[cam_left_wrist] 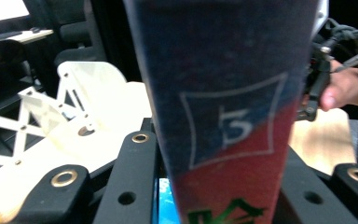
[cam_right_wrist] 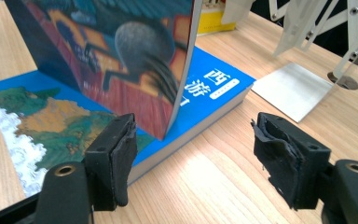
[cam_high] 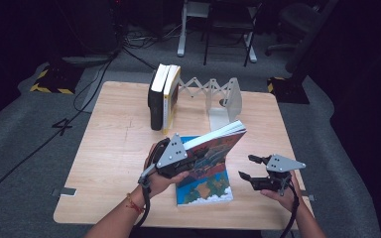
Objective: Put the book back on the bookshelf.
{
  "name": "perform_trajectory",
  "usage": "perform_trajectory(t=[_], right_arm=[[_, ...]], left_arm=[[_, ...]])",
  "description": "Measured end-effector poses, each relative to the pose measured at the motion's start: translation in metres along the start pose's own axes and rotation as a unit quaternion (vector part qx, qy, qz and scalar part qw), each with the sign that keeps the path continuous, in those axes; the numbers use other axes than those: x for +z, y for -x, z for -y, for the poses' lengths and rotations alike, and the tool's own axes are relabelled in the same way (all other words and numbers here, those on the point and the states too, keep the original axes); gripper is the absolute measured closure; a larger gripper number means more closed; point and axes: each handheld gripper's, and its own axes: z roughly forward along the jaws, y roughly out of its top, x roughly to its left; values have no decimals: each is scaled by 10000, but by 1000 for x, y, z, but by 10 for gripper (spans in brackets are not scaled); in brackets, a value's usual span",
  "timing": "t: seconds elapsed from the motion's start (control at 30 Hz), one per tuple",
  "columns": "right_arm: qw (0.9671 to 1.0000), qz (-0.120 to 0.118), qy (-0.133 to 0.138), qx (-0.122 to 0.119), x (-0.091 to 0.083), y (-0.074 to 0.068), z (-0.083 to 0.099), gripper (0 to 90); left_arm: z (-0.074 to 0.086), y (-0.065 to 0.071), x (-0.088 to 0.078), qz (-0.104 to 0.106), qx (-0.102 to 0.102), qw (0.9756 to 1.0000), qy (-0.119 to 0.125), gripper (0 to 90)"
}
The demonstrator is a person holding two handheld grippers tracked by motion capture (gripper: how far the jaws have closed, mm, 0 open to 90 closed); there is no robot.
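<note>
The raised book bears a dark blue and red painted cover, its spine marked with a pale framed "3". The flat book shows bright blue, green, ochre and white clouds. The tabletop is light wood; the bookend is white.

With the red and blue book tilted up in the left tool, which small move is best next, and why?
Probably carry the tilted book up and back toward the expanding rack, where two books already stand. The left tool is shut on its spine and its lower edge rests on the flat blue book. The right tool is open beside it, holding nothing.
</note>
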Motion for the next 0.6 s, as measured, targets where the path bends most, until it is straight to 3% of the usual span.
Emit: perform_trajectory(t=[0.13,0.43,0.6], right_arm=[[10000,4,-36,9,2,2,1,305],[9998,-45,-181,-21,8,0,2,306],[9997,-63,-221,-53,9,0,3,306]], left_arm=[[-1,-7,1,-151,-9,9999,-29,737],[-7,-19,3,-214,-39,9998,12,739],[-11,-26,5,-431,-22,9991,-18,740]])
